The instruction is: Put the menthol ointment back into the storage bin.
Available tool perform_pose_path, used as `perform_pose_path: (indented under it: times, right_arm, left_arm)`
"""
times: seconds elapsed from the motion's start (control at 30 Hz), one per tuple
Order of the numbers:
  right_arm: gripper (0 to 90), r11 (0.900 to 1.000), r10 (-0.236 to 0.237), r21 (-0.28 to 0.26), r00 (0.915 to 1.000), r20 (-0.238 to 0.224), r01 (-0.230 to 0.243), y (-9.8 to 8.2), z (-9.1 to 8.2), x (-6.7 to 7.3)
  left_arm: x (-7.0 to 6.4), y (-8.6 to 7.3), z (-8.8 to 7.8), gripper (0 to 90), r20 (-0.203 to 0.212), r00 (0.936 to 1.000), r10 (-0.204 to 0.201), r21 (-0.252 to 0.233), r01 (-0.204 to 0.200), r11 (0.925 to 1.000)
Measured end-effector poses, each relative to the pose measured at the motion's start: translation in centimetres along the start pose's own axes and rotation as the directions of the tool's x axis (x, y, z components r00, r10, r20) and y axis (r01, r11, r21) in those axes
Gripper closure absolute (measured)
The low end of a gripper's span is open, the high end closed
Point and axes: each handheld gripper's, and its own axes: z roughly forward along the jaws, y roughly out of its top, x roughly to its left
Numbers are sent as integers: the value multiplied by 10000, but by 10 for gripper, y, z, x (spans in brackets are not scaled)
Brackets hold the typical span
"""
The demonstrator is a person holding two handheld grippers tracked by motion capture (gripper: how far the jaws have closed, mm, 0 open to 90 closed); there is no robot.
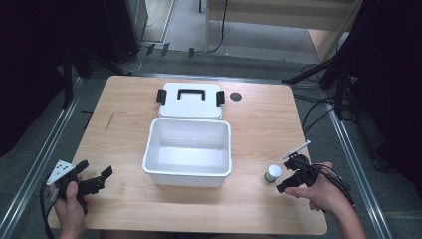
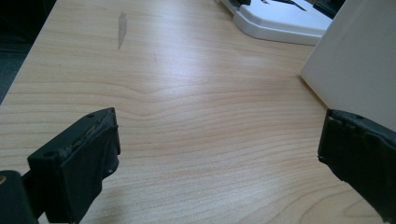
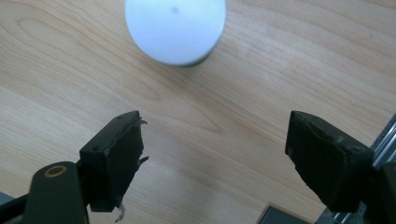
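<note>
**Open box, loose can, both grippers empty — risks as I read them**

Left gripper [image 1: 92,180] sits low at the table's [image 1: 259,119] near left corner, jaws spread wide, nothing between them. In the left gripper view its right jaw is close to the wall of the white storage box [image 2: 359,60]. A careless sweep there could shove the box, which looks light and empty.

Centre: the box stands open, its lid [image 1: 190,100] lying flat just behind it, handle up.

Right: a small white-topped can [image 1: 272,173] stands upright between the box and the right gripper [image 1: 293,175], just ahead of its released jaws. My worry: the can sits off-centre toward the left jaw in the right gripper view [image 3: 175,29]. Closing without recentring could clip it and tip or roll it.
</note>
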Motion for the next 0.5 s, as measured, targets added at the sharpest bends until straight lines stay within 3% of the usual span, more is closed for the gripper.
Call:
perform_pose_path:
  times: [0.5]
  right_arm:
    - [249,10000,-43,37,9999,-91,44,25,7,11]
  left_arm:
    - [1,0,0,0,38,10000,-22,10,22,10000]
